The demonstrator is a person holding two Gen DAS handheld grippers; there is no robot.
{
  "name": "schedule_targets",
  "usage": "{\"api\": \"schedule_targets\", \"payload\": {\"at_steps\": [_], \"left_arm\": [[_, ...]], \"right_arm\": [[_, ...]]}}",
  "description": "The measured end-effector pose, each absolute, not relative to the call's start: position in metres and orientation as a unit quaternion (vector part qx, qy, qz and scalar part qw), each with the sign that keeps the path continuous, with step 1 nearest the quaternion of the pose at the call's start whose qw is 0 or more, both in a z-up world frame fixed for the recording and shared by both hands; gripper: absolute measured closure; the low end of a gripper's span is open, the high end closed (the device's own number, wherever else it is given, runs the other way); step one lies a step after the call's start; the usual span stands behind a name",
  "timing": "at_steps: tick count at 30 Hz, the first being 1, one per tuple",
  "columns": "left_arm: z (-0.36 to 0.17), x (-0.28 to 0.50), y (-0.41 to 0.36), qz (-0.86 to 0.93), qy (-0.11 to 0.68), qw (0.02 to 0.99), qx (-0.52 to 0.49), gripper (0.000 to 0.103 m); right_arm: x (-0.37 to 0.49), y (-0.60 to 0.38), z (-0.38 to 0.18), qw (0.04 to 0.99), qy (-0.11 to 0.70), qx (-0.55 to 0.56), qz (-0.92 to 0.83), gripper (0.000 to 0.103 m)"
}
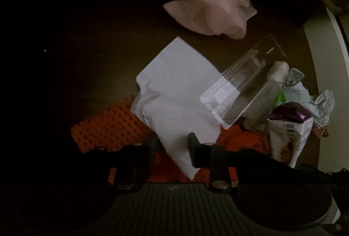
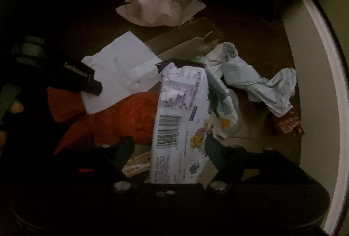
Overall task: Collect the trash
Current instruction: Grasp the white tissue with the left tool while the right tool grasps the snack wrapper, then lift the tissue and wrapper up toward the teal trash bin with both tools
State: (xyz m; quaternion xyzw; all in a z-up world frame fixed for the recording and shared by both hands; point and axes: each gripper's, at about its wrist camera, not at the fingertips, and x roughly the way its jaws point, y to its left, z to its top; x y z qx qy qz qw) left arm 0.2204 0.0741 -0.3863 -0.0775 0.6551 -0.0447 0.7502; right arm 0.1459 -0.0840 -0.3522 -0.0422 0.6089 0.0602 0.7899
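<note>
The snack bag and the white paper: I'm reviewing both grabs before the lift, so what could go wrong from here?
1. The left tongs pinch only a corner of the white paper; the clear plastic tray lies on it and may be dragged along.
2. The right tongs straddle the snack bag, which could slip.

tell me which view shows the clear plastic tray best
The left wrist view. There the clear plastic tray shows its ribbed wall, rim and see-through floor, lying across the white paper. In the right wrist view only a dim ribbed edge shows; the snack packet covers much of it.
</note>
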Motion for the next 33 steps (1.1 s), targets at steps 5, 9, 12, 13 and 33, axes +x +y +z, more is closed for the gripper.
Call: {"api": "schedule_targets", "payload": {"at_steps": [5,9,12,13,33], "left_arm": [[-0.373,0.217,0.065,-0.057,0.642,0.763,-0.058,0.095],[-0.361,0.214,0.060,-0.063,0.625,0.776,-0.061,0.101],[-0.349,0.211,0.060,-0.064,0.614,0.784,-0.064,0.101],[-0.344,0.210,0.060,-0.060,0.613,0.785,-0.067,0.101],[-0.089,0.164,0.042,-0.004,0.484,0.872,-0.079,0.102]], "right_arm": [[0.142,-0.090,-0.350,0.788,0.613,-0.032,0.055,0.100],[0.132,-0.103,-0.332,0.801,0.596,-0.016,0.059,0.102],[0.124,-0.113,-0.312,0.813,0.578,-0.009,0.068,0.103],[0.121,-0.116,-0.305,0.817,0.572,-0.012,0.074,0.103],[0.119,-0.178,-0.048,0.909,0.391,0.034,0.138,0.103]]}}
